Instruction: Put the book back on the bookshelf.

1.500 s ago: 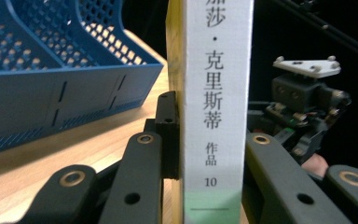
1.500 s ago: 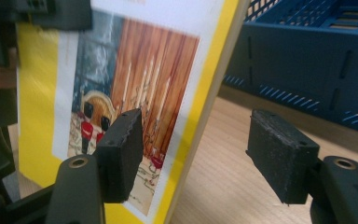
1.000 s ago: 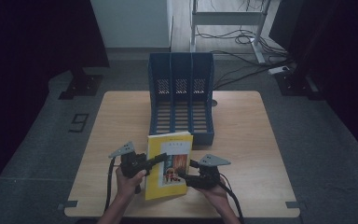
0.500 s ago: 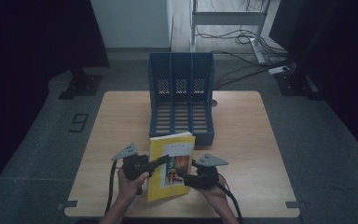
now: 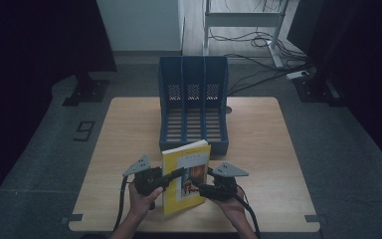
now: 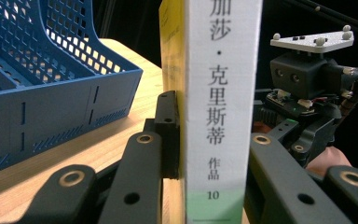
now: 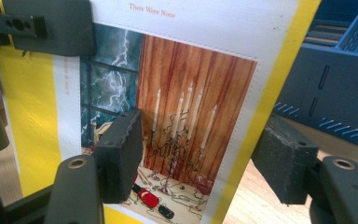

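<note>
While both hands steady it | left gripper [image 5: 171, 175] clamped across book [image 5: 185, 175] at its spine | right gripper [image 5: 199, 185] jaws apart, one pad before cover | book upright, just before blue file rack [image 5: 193, 107] on table [image 5: 129, 129]

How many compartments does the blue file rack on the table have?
3. The blue file rack has a left compartment, a middle compartment and a right compartment, side by side behind the yellow book.
</note>
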Action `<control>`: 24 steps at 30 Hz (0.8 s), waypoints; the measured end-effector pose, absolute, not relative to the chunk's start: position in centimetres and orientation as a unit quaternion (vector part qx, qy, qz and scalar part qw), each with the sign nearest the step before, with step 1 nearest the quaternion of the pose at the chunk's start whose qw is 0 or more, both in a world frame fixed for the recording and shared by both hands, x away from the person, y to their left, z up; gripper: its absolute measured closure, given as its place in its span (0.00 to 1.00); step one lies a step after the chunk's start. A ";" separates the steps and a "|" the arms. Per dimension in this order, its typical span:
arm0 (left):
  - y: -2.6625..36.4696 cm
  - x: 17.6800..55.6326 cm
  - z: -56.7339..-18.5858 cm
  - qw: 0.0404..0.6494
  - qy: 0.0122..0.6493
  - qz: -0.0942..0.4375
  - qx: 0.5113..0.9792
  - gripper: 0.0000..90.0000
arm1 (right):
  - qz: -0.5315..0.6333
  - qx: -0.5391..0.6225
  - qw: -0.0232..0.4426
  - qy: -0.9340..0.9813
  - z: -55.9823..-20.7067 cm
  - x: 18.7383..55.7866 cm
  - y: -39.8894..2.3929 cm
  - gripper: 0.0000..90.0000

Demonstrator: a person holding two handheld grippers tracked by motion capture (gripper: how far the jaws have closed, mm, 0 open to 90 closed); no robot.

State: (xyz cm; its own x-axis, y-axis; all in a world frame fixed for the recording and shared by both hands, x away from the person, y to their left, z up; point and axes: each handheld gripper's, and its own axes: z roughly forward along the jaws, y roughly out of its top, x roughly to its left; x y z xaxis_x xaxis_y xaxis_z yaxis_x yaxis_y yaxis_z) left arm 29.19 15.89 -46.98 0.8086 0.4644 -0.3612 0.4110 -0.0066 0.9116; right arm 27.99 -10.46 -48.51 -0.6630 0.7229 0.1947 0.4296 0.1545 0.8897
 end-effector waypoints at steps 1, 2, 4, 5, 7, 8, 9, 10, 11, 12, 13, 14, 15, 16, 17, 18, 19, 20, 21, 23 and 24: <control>15.9 29.2 -47.0 0.633 0.308 0.021 0.709 0.83 | 0.525 0.387 0.141 0.744 -48.5 28.0 -10.4 0.39; 16.0 29.2 -47.0 0.632 0.308 0.022 0.711 0.83 | 0.525 0.387 0.144 0.745 -48.4 28.0 -10.4 0.39; 16.1 29.3 -47.0 0.630 0.307 0.022 0.713 0.83 | 0.524 0.386 0.145 0.745 -48.5 28.0 -10.3 0.39; 16.2 29.3 -47.0 0.628 0.308 0.021 0.715 0.83 | 0.526 0.387 0.144 0.744 -48.6 28.0 -10.3 0.40; 16.3 29.4 -47.0 0.625 0.309 0.017 0.717 0.83 | 0.529 0.385 0.142 0.743 -48.7 28.1 -10.3 0.41; 16.4 29.4 -46.9 0.623 0.311 0.015 0.718 0.82 | 0.530 0.383 0.141 0.743 -48.7 28.1 -10.3 0.42; 16.5 29.5 -46.9 0.621 0.313 0.013 0.719 0.81 | 0.532 0.382 0.139 0.743 -48.8 28.1 -10.3 0.43; 16.6 29.6 -46.9 0.618 0.314 0.012 0.720 0.80 | 0.532 0.379 0.139 0.744 -48.8 28.1 -10.3 0.43; 16.6 29.6 -46.9 0.613 0.316 0.010 0.724 0.80 | 0.533 0.377 0.139 0.744 -48.9 28.1 -10.3 0.43; 16.7 29.7 -46.9 0.609 0.316 0.011 0.727 0.80 | 0.531 0.375 0.141 0.747 -48.9 28.1 -10.2 0.43; 16.7 29.7 -46.9 0.607 0.318 0.010 0.728 0.80 | 0.528 0.373 0.145 0.749 -49.0 28.1 -10.1 0.43; 16.8 29.8 -46.8 0.606 0.318 0.008 0.729 0.80 | 0.528 0.371 0.146 0.750 -49.0 28.1 -10.0 0.43; 16.9 29.8 -46.7 0.605 0.319 0.006 0.730 0.80 | 0.529 0.370 0.146 0.749 -49.0 28.1 -10.0 0.44; 16.9 29.8 -46.6 0.604 0.319 0.007 0.730 0.80 | 0.532 0.371 0.143 0.748 -49.1 28.1 -10.0 0.44; 17.0 29.9 -46.6 0.604 0.320 0.006 0.730 0.80 | 0.534 0.369 0.141 0.747 -49.1 28.1 -10.1 0.44; 17.1 29.9 -46.5 0.604 0.320 0.004 0.730 0.79 | 0.534 0.368 0.139 0.748 -49.1 28.1 -10.1 0.45; 17.1 29.9 -46.5 0.603 0.320 0.003 0.731 0.78 | 0.535 0.367 0.138 0.748 -49.1 28.1 -10.1 0.45; 17.1 29.9 -46.5 0.602 0.321 0.004 0.731 0.78 | 0.536 0.368 0.137 0.747 -49.2 28.1 -10.0 0.45; 17.2 29.8 -46.5 0.604 0.320 0.008 0.730 0.78 | 0.535 0.367 0.136 0.748 -49.2 28.1 -10.0 0.45; 17.4 29.8 -46.3 0.612 0.320 0.008 0.723 0.77 | 0.537 0.367 0.131 0.748 -49.3 28.2 -10.0 0.44; 17.5 29.8 -46.2 0.614 0.321 0.010 0.721 0.77 | 0.539 0.366 0.128 0.748 -49.4 28.2 -10.0 0.44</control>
